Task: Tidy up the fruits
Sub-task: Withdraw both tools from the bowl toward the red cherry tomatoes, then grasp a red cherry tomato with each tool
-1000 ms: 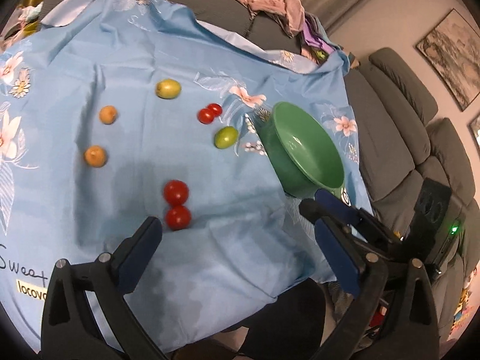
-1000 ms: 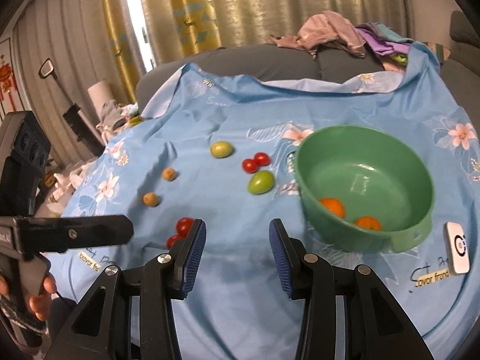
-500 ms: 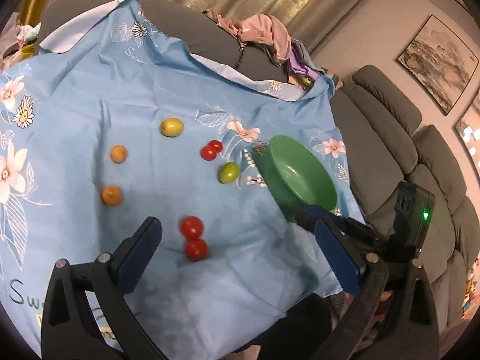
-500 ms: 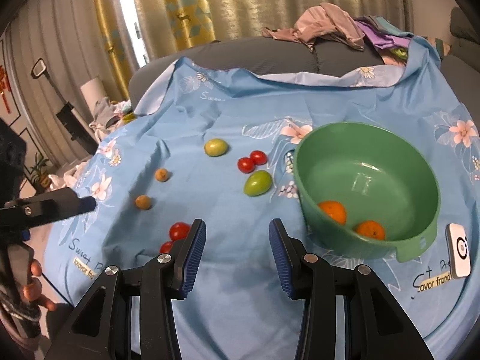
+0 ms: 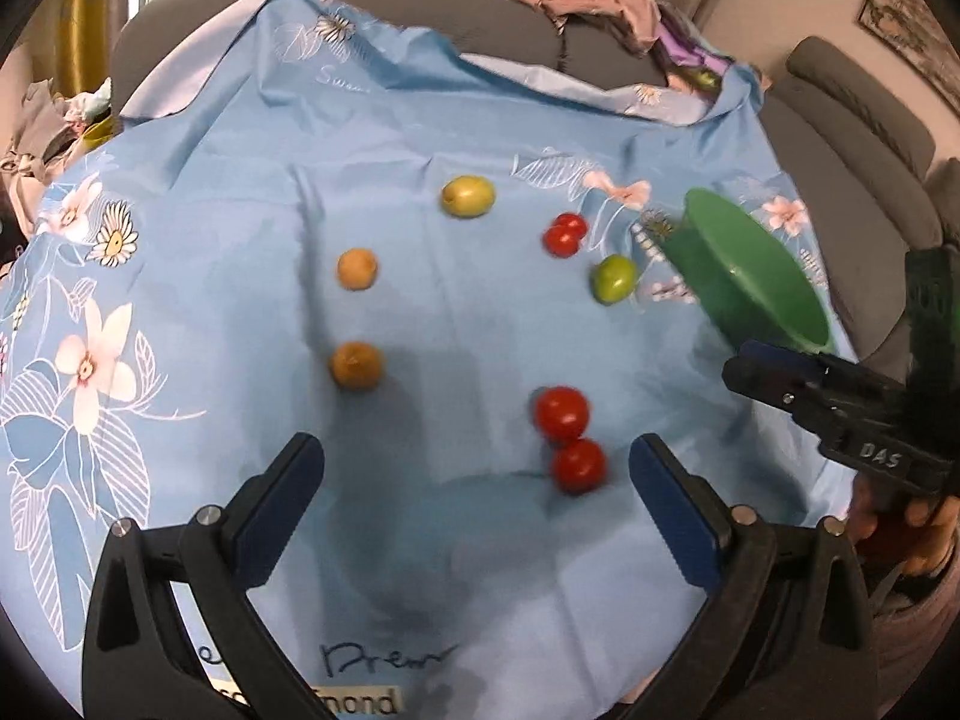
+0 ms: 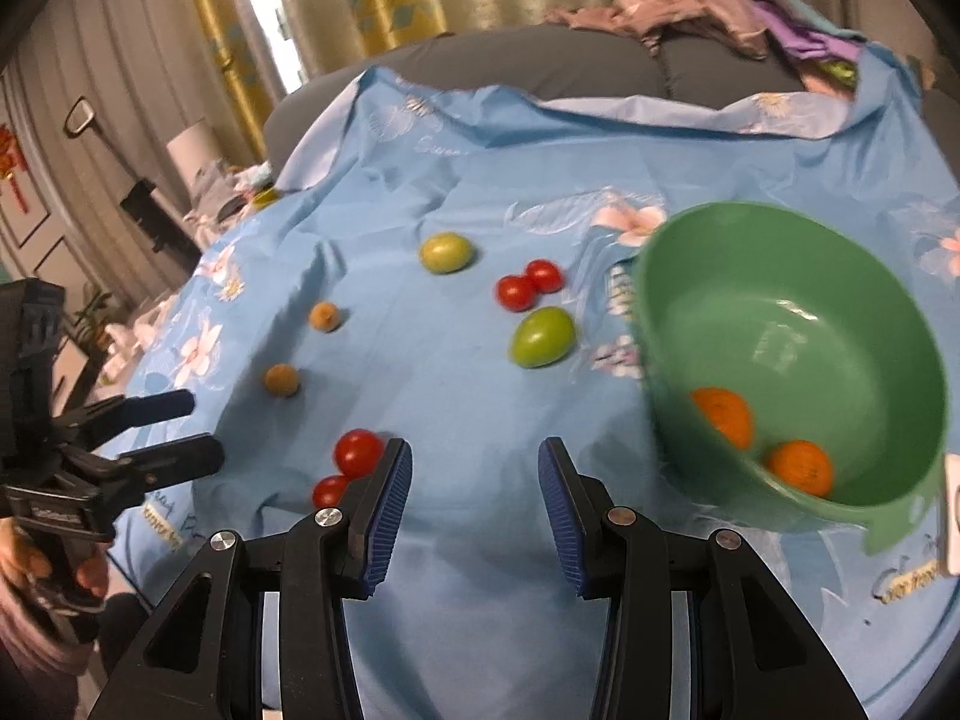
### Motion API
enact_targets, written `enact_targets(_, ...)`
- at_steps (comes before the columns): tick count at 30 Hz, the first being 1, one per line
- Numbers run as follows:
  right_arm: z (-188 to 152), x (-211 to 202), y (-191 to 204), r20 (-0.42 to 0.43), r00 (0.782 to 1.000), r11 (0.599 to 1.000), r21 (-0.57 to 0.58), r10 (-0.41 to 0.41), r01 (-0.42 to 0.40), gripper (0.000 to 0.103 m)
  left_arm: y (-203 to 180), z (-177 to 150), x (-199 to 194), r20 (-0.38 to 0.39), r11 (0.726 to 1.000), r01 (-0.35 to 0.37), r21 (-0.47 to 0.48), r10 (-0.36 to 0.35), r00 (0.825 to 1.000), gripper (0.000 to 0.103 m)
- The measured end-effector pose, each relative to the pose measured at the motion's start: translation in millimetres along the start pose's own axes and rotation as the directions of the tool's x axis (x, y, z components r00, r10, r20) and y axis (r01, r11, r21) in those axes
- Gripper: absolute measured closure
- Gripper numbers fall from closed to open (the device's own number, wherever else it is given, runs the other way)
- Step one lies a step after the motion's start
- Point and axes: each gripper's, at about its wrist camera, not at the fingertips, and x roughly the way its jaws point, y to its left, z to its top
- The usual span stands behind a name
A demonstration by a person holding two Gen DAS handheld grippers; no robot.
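Blue floral cloth (image 5: 252, 252) covered the tabletop, scattered fruit waiting. Left gripper (image 5: 474, 486) hovered, jaws wide apart and empty, framing two red cherry tomatoes (image 5: 567, 438). Right gripper (image 6: 474, 480), jaws apart, held nothing. Beside it, a green plastic bowl (image 6: 678, 324) held two oranges (image 6: 762, 438). Gripper label: "DAS".

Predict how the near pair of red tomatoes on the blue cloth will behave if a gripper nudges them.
The near red tomatoes look round and smooth, so they would probably roll. They touch, so pushing one likely shifts both. The wrinkled blue cloth may slow or steer them.
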Motion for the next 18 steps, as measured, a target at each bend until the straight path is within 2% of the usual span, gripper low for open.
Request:
enact_targets(2,-0.4,10.6,4.3,-0.040,0.998,0.999,0.000,0.048,-0.048,0.059,-1.7,-1.7,3.8,-0.019,1.000,0.008,0.018,-0.008,1.000,0.002)
enact_targets(4,-0.2,20.2,9.2,-0.068,0.994,0.996,0.004,0.092,-0.091,0.059,-8.8,-3.2,7.1,-0.041,0.998,0.048,0.045,-0.046,0.998,0.004)
enact_targets(7,3.4,34.6,20.6,-0.109,0.983,0.989,-0.005,0.146,-0.147,0.059,-21.6,-2.6,13.8,-0.068,0.993,0.064,0.095,-0.058,0.996,0.013)
enact_targets(16,11.2,79.0,42.5,-0.228,0.959,0.981,-0.053,0.168,-0.184,0.059,-22.6,-7.9,28.7,-0.117,0.992,0.092,0.082,-0.082,0.990,0.021)
enact_targets(17,10.9,81.6,42.1,-0.238,0.957,0.982,-0.055,0.165,-0.183,0.060,-22.9,-8.1,30.4,-0.124,0.992,0.095,0.083,-0.085,0.989,0.021)
enact_targets(18,10.6,84.5,42.3,-0.246,0.956,0.982,-0.059,0.160,-0.179,0.066,-23.8,-8.3,31.3,-0.129,0.992,0.098,0.084,-0.086,0.988,0.022)
